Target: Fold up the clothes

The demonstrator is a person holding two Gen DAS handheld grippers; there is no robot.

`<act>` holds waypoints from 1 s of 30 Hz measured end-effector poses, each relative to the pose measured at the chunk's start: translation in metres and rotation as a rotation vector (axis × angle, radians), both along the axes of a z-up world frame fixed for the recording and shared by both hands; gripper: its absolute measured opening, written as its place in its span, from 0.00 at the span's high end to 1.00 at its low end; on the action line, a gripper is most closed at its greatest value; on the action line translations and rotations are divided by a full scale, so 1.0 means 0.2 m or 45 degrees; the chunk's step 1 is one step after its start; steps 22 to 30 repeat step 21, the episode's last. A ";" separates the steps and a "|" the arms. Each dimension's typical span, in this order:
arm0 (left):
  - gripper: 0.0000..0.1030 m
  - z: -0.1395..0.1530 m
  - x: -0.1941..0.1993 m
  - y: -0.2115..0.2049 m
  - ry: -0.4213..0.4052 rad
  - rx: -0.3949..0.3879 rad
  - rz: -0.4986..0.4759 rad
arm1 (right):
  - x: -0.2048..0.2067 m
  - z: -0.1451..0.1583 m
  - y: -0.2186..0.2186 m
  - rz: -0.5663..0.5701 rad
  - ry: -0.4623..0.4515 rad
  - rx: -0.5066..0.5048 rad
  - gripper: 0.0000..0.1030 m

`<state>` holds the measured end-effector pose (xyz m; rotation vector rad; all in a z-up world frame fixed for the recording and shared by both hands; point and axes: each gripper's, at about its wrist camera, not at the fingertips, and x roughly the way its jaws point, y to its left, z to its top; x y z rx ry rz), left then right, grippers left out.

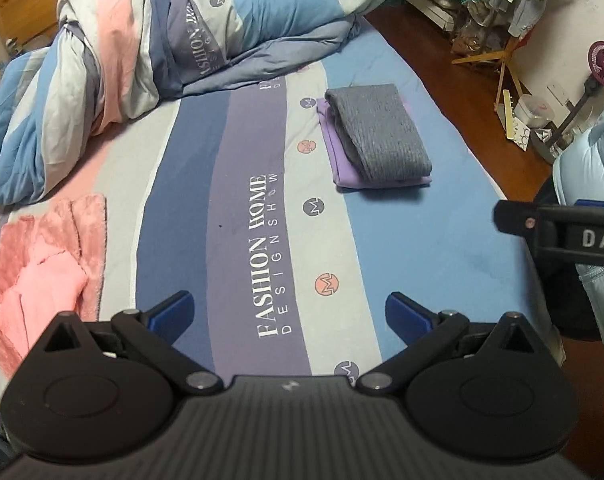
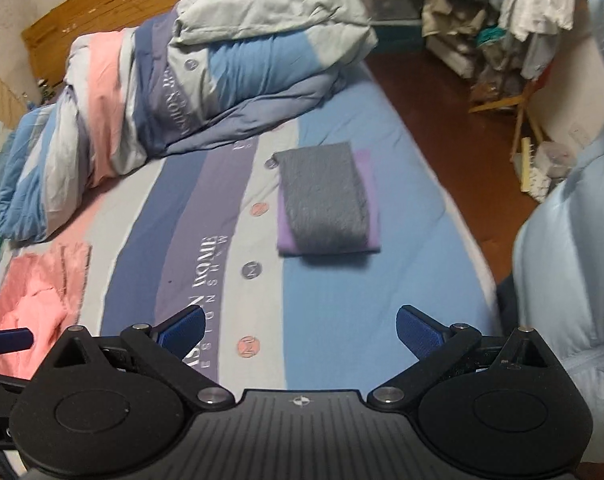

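A folded grey knit garment (image 1: 379,134) lies on a folded purple garment (image 1: 337,156) on the striped bed sheet (image 1: 222,184), right of centre; both show in the right wrist view, grey (image 2: 325,200) on purple (image 2: 371,200). A crumpled pink fleece garment (image 1: 42,264) lies at the bed's near left, also in the right wrist view (image 2: 38,304). My left gripper (image 1: 290,314) is open and empty above the near sheet. My right gripper (image 2: 300,330) is open and empty; its body shows at the right edge of the left wrist view (image 1: 561,236).
A bunched striped duvet (image 1: 162,40) fills the far half of the bed. A wooden headboard (image 2: 102,12) stands behind. Brown floor (image 1: 461,80) runs along the right, with cluttered bags and hanging clothes (image 2: 501,12). A person's light blue jacket (image 2: 569,260) is at the right.
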<state>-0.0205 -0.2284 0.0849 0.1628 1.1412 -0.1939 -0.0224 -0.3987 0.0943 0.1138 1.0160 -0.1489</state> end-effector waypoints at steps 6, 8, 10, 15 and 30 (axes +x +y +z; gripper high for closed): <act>0.00 0.10 0.01 0.06 -0.074 0.000 0.011 | -0.02 0.05 0.05 -0.068 0.001 -0.111 0.00; 0.00 0.13 0.00 0.09 -0.111 -0.005 0.016 | -0.04 0.08 0.06 -0.076 -0.020 -0.058 0.00; 0.00 0.17 -0.01 0.13 -0.133 -0.018 0.021 | -0.06 0.10 0.07 -0.083 -0.037 -0.011 0.00; 0.00 0.21 -0.05 0.21 -0.138 -0.069 0.043 | -0.10 0.16 0.14 -0.082 -0.076 -0.025 0.00; 0.00 0.25 -0.13 0.27 -0.176 -0.038 0.052 | -0.13 0.20 0.22 -0.066 -0.089 -0.066 0.00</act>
